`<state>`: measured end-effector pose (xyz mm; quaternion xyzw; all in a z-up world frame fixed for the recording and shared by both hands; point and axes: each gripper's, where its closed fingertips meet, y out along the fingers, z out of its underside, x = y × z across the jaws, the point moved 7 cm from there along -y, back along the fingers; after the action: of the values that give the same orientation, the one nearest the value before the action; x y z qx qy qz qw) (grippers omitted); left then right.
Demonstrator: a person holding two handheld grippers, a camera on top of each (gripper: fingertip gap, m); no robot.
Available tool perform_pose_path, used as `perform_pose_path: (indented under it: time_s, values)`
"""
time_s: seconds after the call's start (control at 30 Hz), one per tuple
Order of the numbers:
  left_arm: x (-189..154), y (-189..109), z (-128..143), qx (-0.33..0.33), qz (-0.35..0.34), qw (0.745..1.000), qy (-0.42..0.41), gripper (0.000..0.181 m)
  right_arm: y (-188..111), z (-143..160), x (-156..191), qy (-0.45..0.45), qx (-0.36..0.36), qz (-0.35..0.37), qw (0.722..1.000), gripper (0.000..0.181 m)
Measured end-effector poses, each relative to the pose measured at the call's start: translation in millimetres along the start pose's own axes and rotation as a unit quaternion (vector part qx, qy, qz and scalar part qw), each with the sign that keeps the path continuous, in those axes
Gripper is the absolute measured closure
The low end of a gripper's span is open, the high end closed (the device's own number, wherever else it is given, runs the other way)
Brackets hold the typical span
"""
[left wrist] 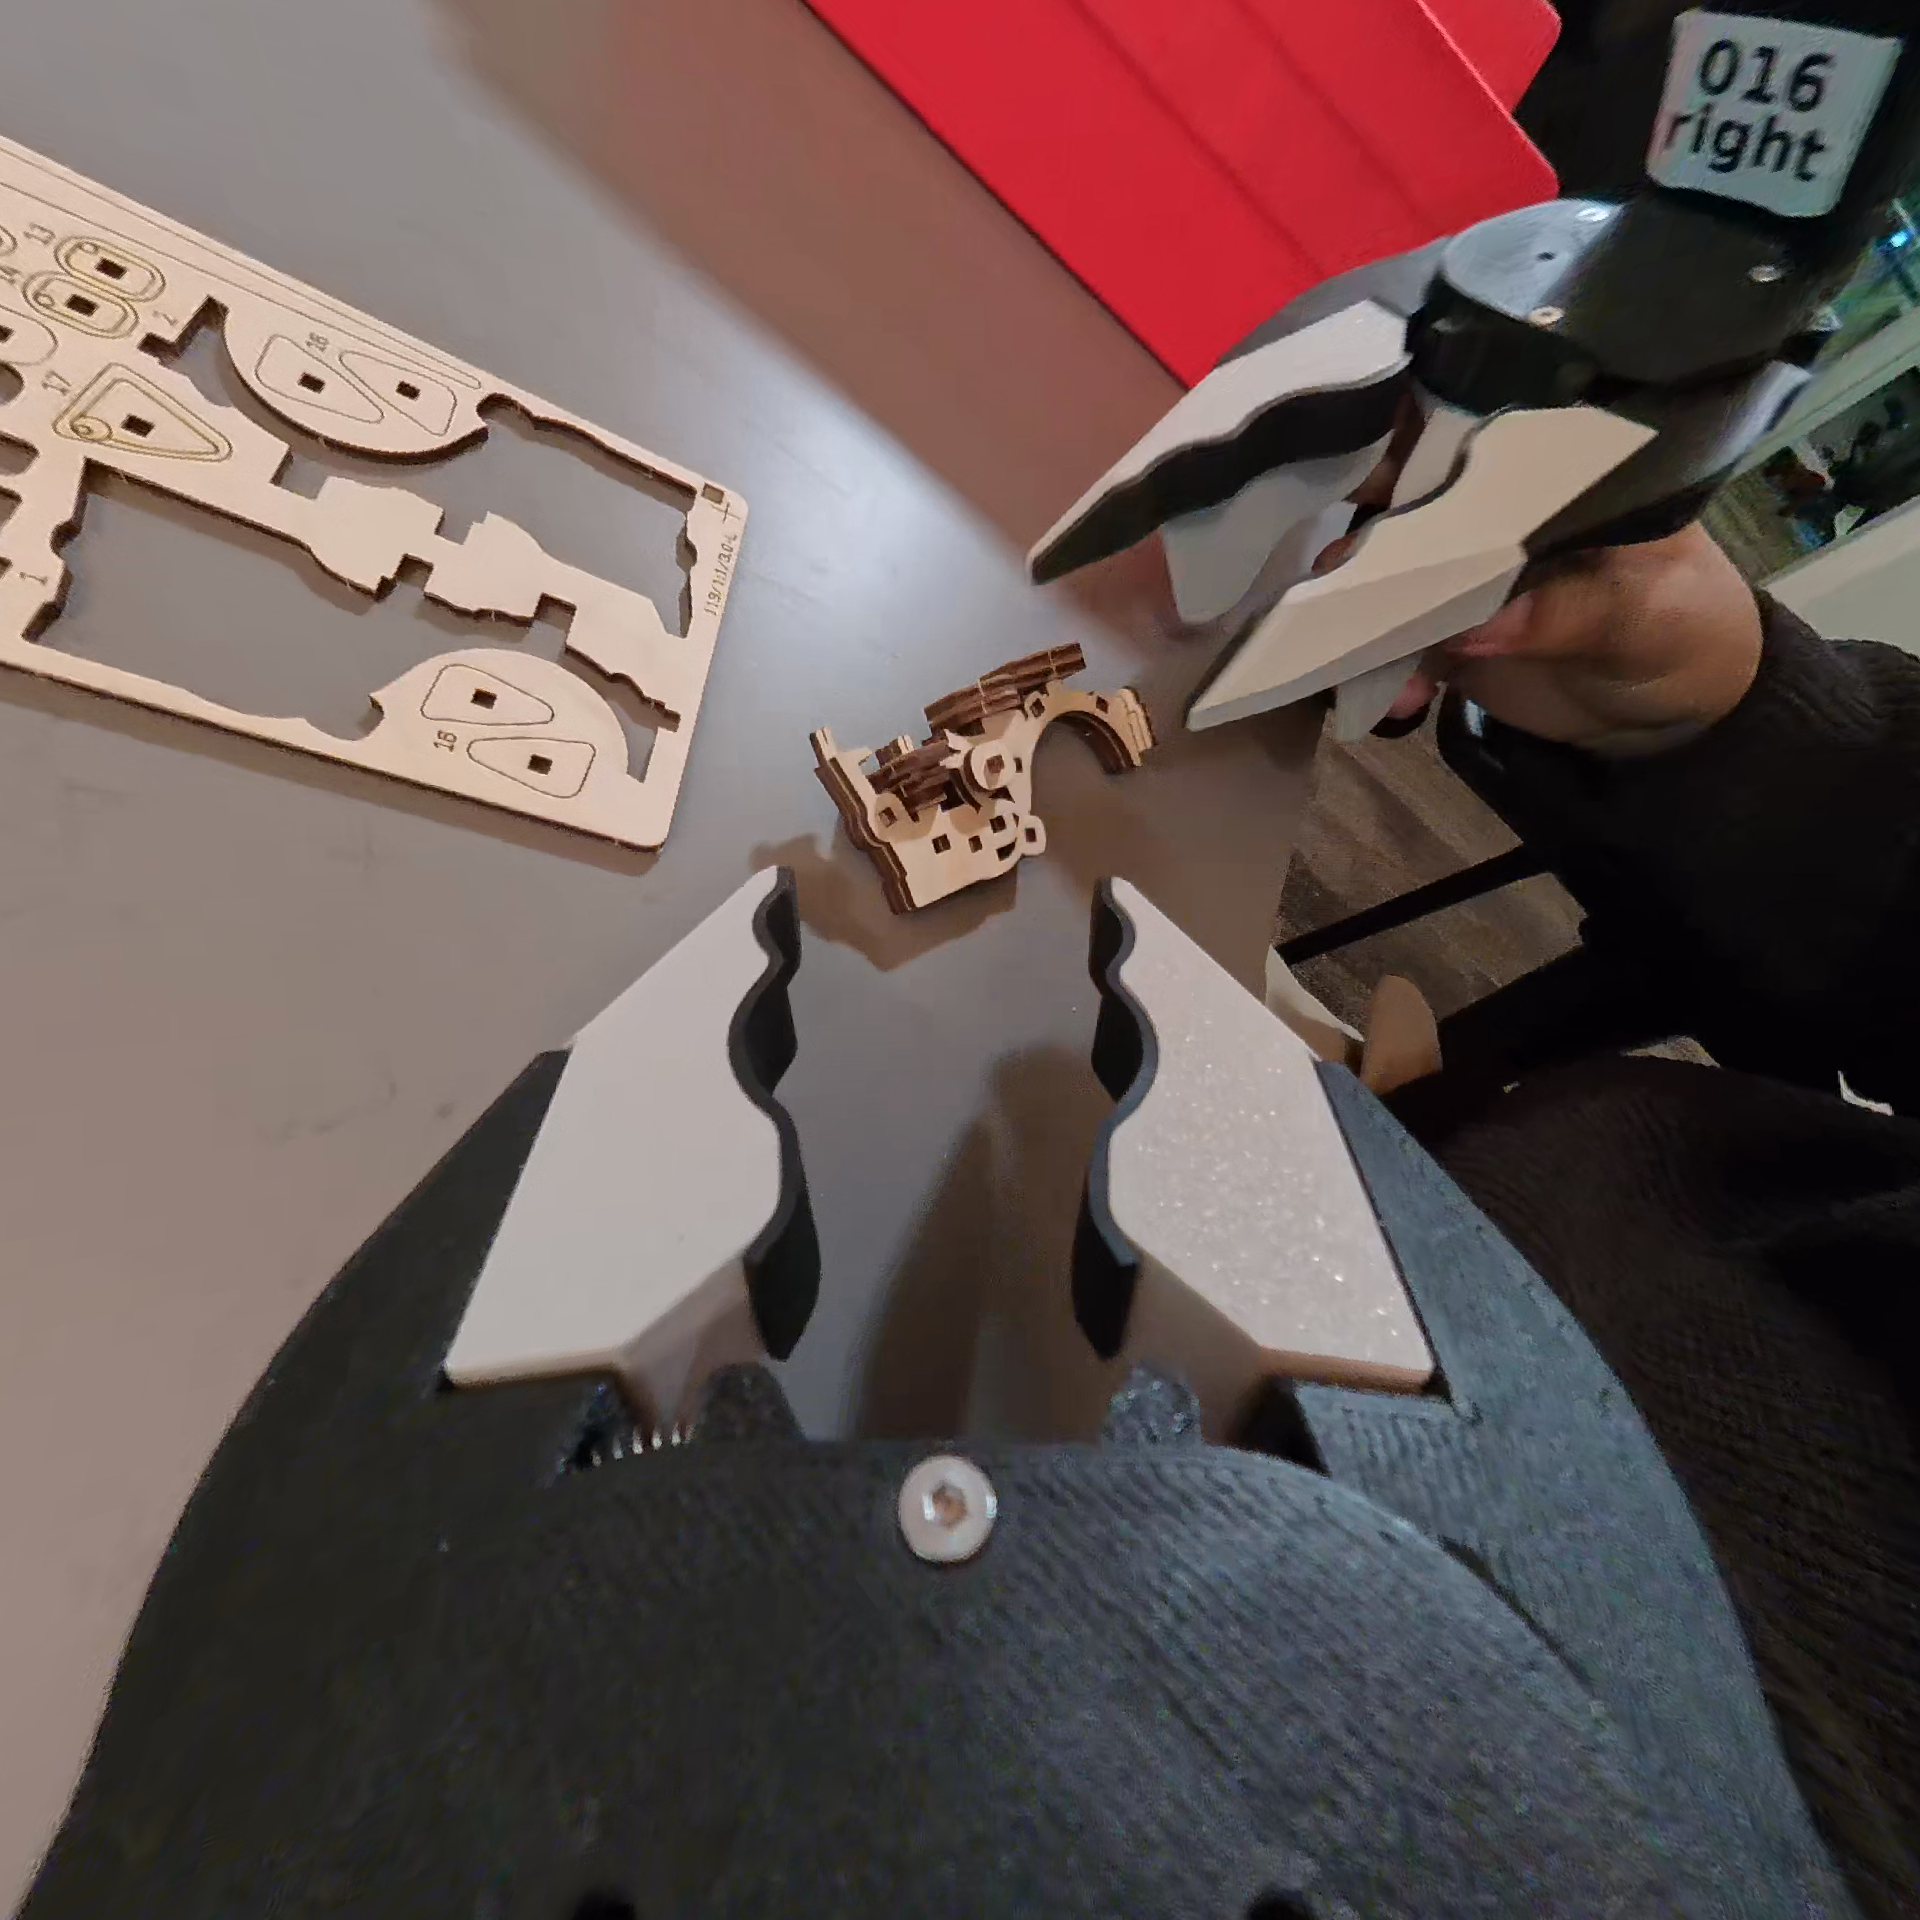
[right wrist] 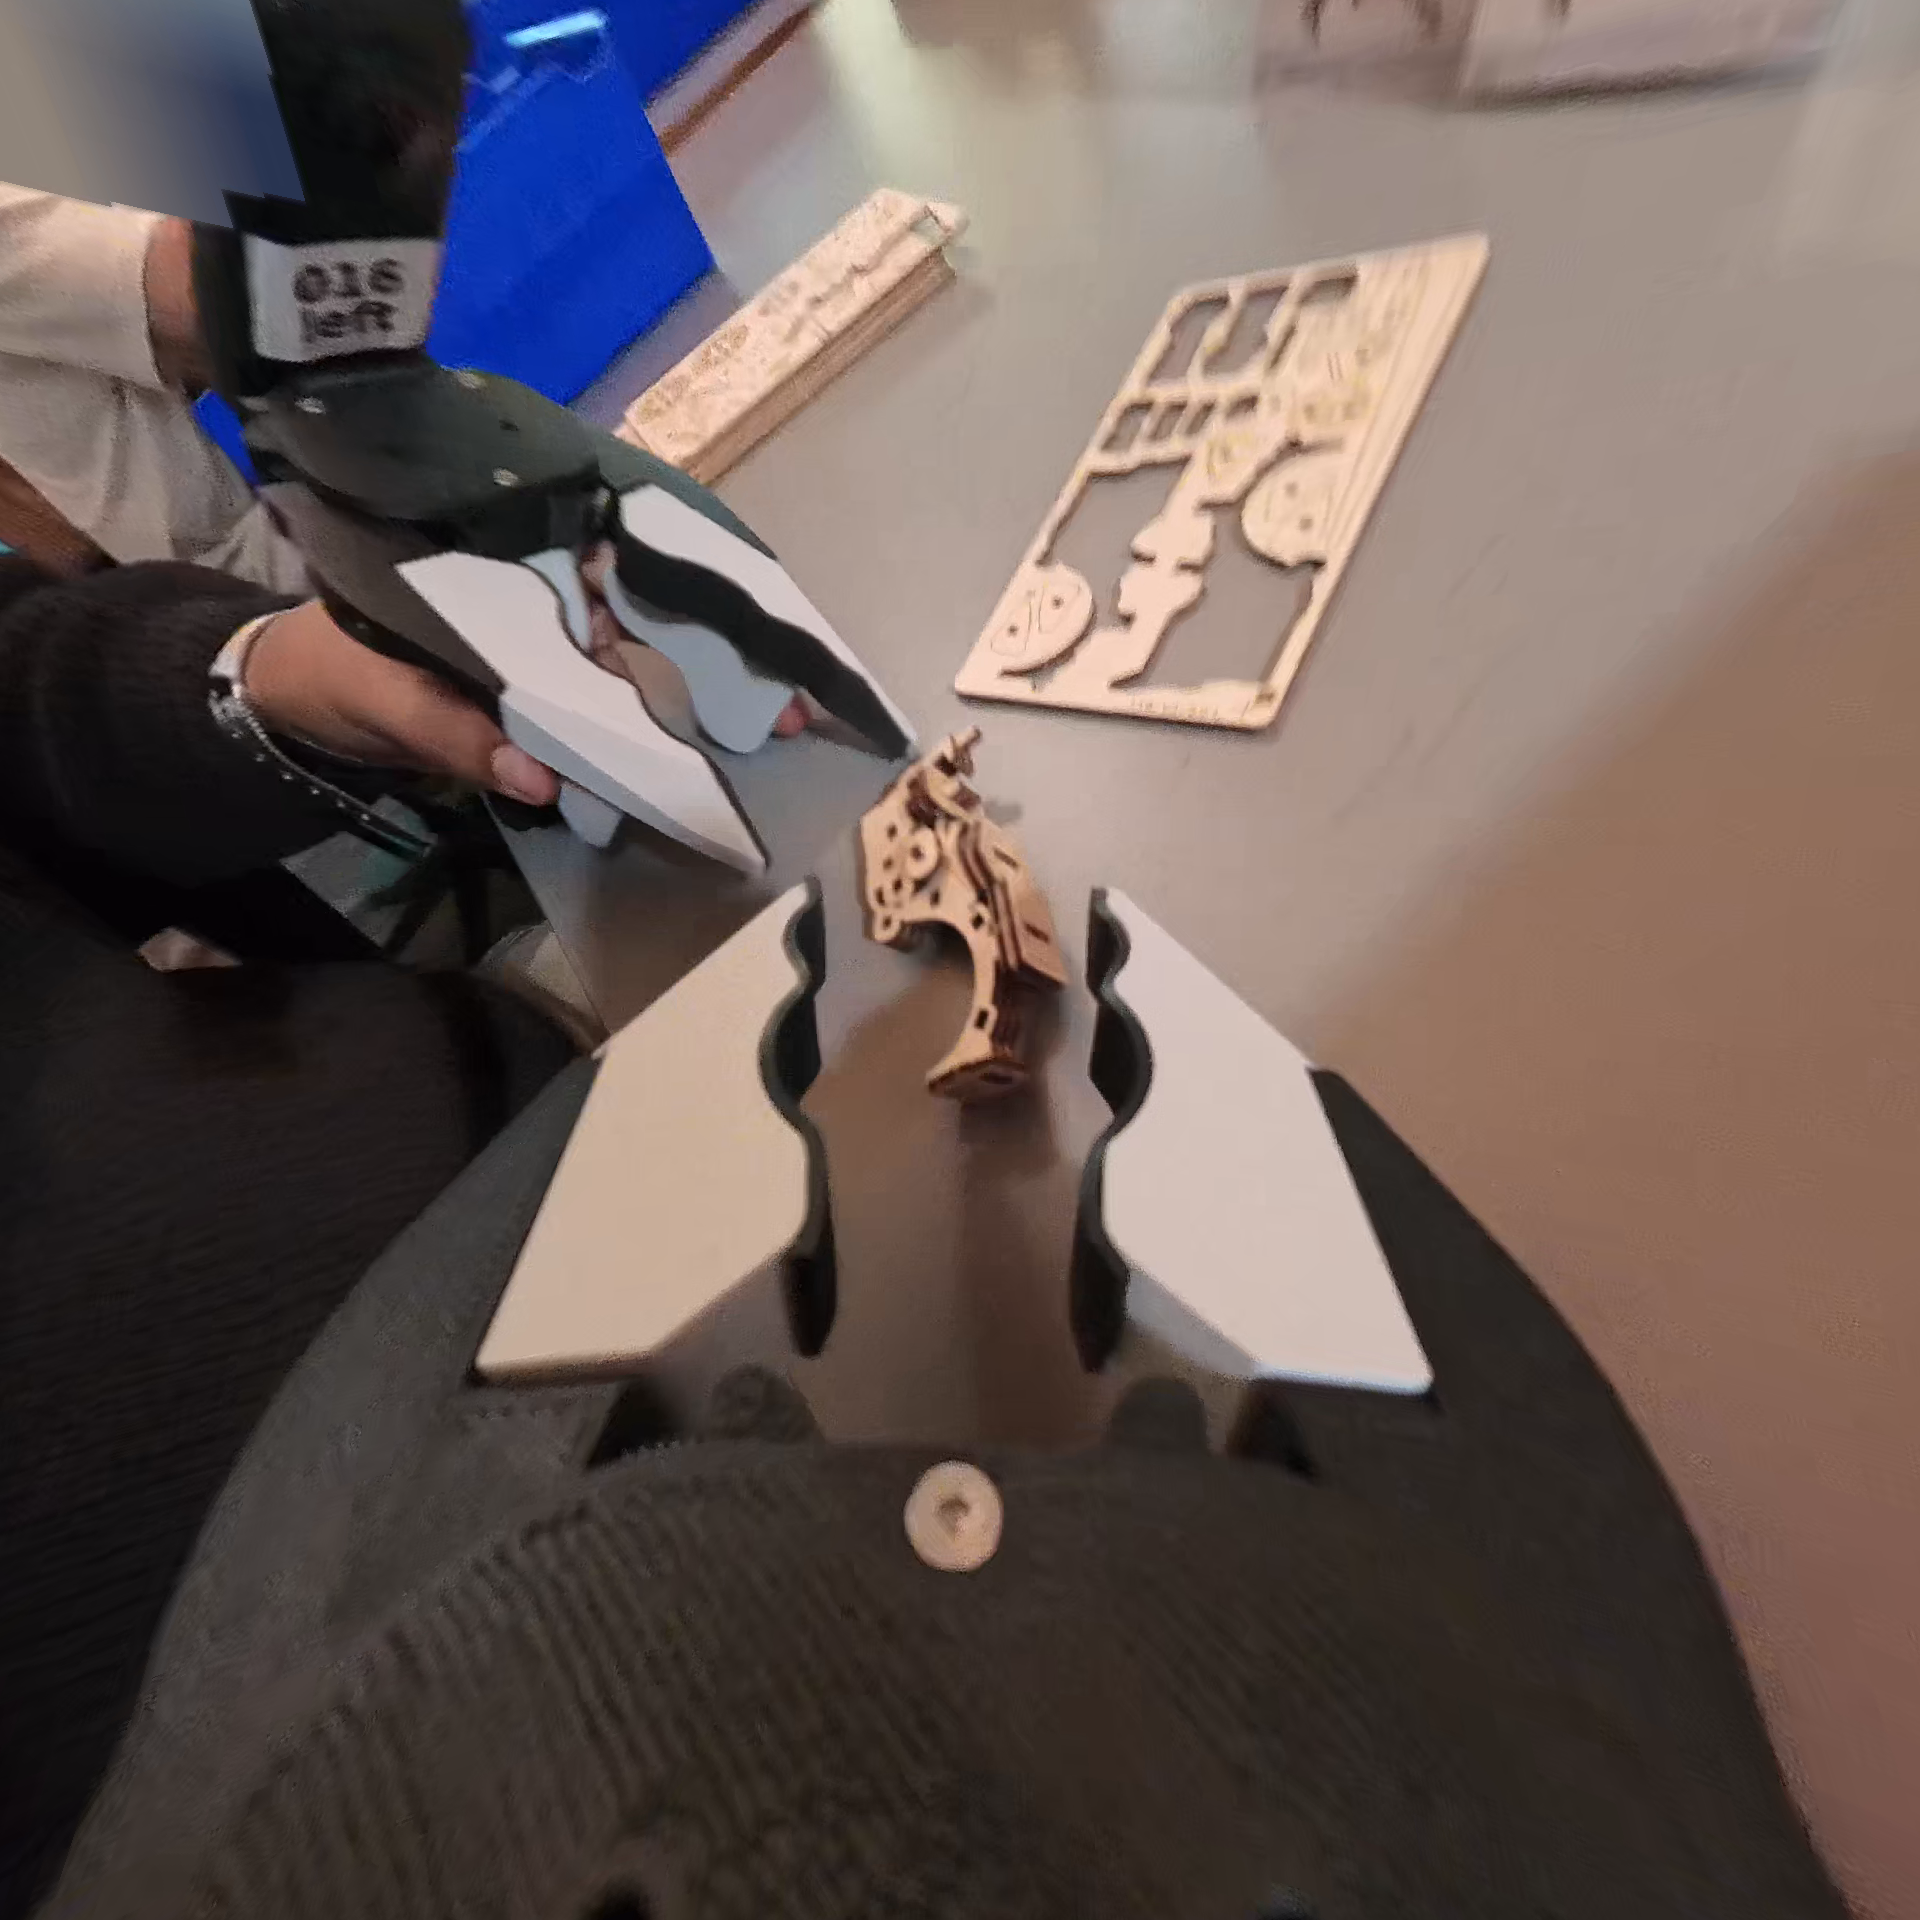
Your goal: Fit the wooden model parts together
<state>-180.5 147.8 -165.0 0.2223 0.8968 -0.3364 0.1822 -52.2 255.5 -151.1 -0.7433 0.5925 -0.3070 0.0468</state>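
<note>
A smooth grey-brown table (left wrist: 416,987) carried the work, with a red panel (left wrist: 1195,156) along its far side and its near edge running just beside the model. The partly built wooden model (left wrist: 966,790), a small cluster of pale laser-cut plywood layers with dark scorched edges and one arched end, lay flat on bare tabletop, untouched, just ahead of the left gripper (left wrist: 943,899) and between the tips of the right gripper (right wrist: 951,914). Both tongs stood open and empty, their wavy black pads set in flat white fingers, while a thin plywood sheet (left wrist: 343,540) full of cut-out holes lay well apart and a stack of sheets (right wrist: 800,332) lay beyond it.
</note>
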Motion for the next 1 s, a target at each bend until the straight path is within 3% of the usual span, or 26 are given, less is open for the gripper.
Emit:
perform_pose_path:
  time_s: [0.3,0.47,0.57,0.77,1.0]
  values:
    - [1,12,-5,0.021,-0.005,1.000,0.010,0.133,-1,16,-12,0.083,0.051,0.003,0.995,0.143]
    - [4,15,-7,0.026,-0.008,1.000,0.002,0.147,0,19,-8,0.106,0.054,-0.014,0.993,0.150]
    - [5,15,-7,0.028,-0.006,1.000,0.000,0.150,7,21,-4,0.091,0.078,-0.014,0.993,0.169]
    - [5,8,-8,-0.003,0.032,0.999,-0.020,0.141,9,17,3,0.038,0.077,-0.017,0.996,0.170]
    - [-3,-7,-9,-0.054,0.155,0.986,-0.040,0.124,-4,-3,20,-0.070,0.006,-0.041,0.997,0.172]
